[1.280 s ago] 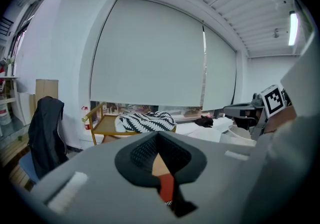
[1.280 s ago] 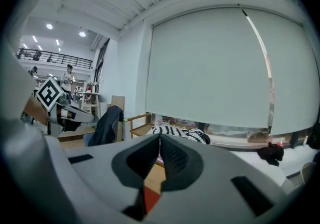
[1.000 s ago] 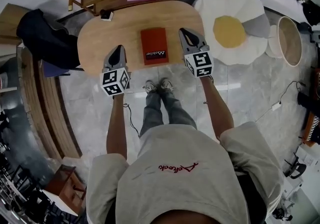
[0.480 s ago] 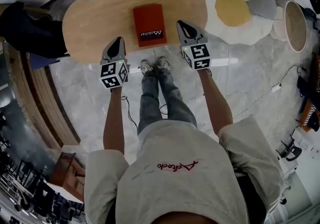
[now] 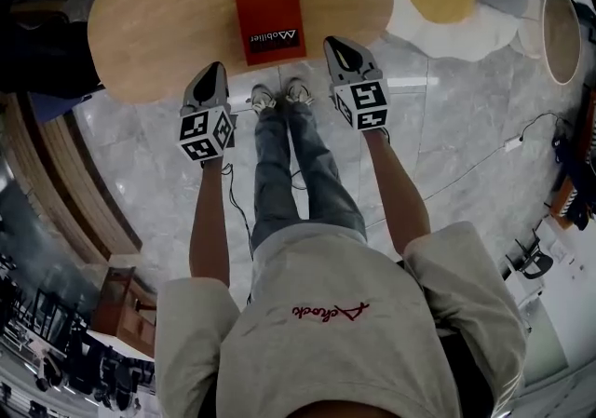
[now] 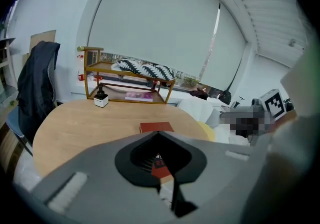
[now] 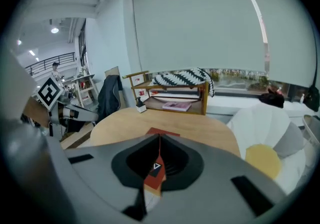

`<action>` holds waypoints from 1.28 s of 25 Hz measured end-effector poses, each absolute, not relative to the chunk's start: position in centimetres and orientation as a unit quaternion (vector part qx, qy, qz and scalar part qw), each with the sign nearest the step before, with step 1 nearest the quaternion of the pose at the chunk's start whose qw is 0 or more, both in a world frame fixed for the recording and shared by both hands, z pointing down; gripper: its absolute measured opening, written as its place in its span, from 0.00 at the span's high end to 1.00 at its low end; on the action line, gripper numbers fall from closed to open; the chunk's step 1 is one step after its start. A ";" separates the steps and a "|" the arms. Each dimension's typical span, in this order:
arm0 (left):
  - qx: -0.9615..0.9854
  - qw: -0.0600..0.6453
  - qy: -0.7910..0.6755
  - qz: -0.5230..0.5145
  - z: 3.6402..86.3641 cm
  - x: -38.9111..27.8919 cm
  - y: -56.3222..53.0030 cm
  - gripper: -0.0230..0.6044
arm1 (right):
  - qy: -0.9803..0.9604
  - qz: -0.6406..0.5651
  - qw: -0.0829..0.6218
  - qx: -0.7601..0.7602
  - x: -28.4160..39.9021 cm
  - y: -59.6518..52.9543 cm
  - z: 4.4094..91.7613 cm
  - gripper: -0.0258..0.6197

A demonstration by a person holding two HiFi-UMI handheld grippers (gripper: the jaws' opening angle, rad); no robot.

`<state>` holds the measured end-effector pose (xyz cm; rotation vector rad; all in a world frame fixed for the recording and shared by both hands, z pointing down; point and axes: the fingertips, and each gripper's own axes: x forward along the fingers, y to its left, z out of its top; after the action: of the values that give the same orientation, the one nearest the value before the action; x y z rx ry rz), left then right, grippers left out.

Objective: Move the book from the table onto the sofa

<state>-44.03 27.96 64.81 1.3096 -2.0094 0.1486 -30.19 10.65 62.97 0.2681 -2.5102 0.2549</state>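
red book (image 5: pixel 269 18) flat on table (image 5: pixel 149 25); left tongs (image 5: pixel 217 71), right tongs (image 5: pixel 333 43) both pressed together, empty

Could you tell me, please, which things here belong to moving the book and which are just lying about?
Job: red book, wooden table, white egg-shaped seat (probably the sofa), left hand-held gripper, right hand-held gripper, both shut.
Lying about: wooden rack, striped cushion, dark jacket, round container.

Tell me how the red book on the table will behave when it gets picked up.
The red book looks like a thin hardback lying flat on the wooden table, so it is probably stiff, not floppy. Flat, it won't roll; pushed, it would likely slide. Its smooth-looking cover may be slippery.
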 end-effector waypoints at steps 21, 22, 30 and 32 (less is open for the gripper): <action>0.499 0.443 -0.744 0.046 75.9 -42.1 27.2 0.93 | -0.924 0.152 0.339 0.089 -29.3 13.1 72.6 0.94; 0.499 0.447 -0.742 0.043 76.4 -42.2 27.0 0.92 | -0.924 0.157 0.338 0.088 -29.7 13.0 73.0 0.94; 0.505 0.477 -0.718 0.038 80.2 -42.7 25.2 0.69 | -0.915 0.191 0.348 0.074 -32.2 12.5 76.8 0.78; 0.508 0.481 -0.714 0.037 80.9 -42.9 24.9 0.67 | -0.911 0.206 0.351 0.071 -32.8 12.5 77.8 0.71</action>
<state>-42.86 24.93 80.94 1.2384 -1.7399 0.0900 -32.79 12.48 77.75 0.1839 -2.3576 0.5328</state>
